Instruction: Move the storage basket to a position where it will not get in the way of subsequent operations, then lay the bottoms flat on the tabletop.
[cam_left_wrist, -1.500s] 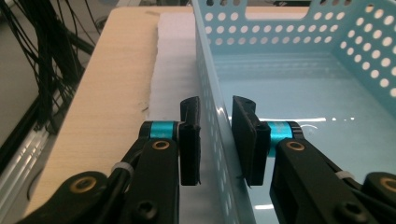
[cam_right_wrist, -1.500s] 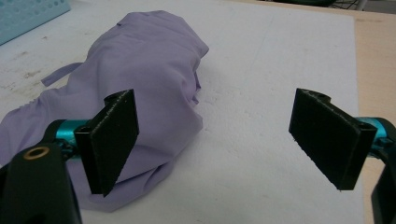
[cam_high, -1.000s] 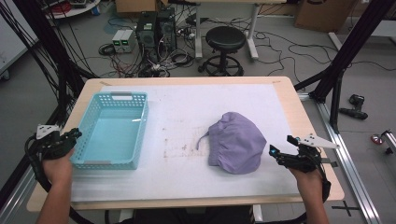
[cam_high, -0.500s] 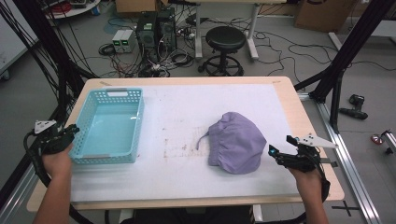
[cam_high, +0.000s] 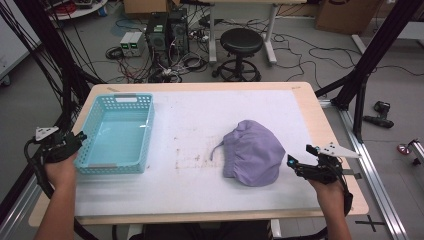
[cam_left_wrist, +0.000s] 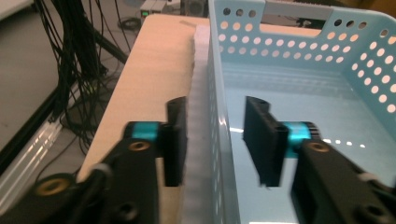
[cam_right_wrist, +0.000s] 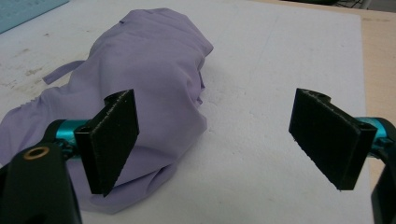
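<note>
We judge early stage: left claw (cam_left_wrist: 217, 140) jaws just opening, straddle near wall of blue basket (cam_high: 118, 131), no clamp. Right claw (cam_right_wrist: 215, 144) wide apart, purple cloth (cam_right_wrist: 140, 88) just ahead-left on tabletop (cam_high: 200, 115), ungrasped; basket empty.

high view: overhead, facing forward and down on the white-topped counter (cam_high: 200, 115).
left claw (cam_left_wrist: 219, 135) view: close against the perforated light-blue plastic basket (cam_left_wrist: 299, 88).
right claw (cam_right_wrist: 215, 140) view: close, low, facing the crumpled lilac cloth (cam_right_wrist: 140, 79).
shared: basket (cam_high: 117, 132) and cloth (cam_high: 252, 152) also appear from overhead.
</note>
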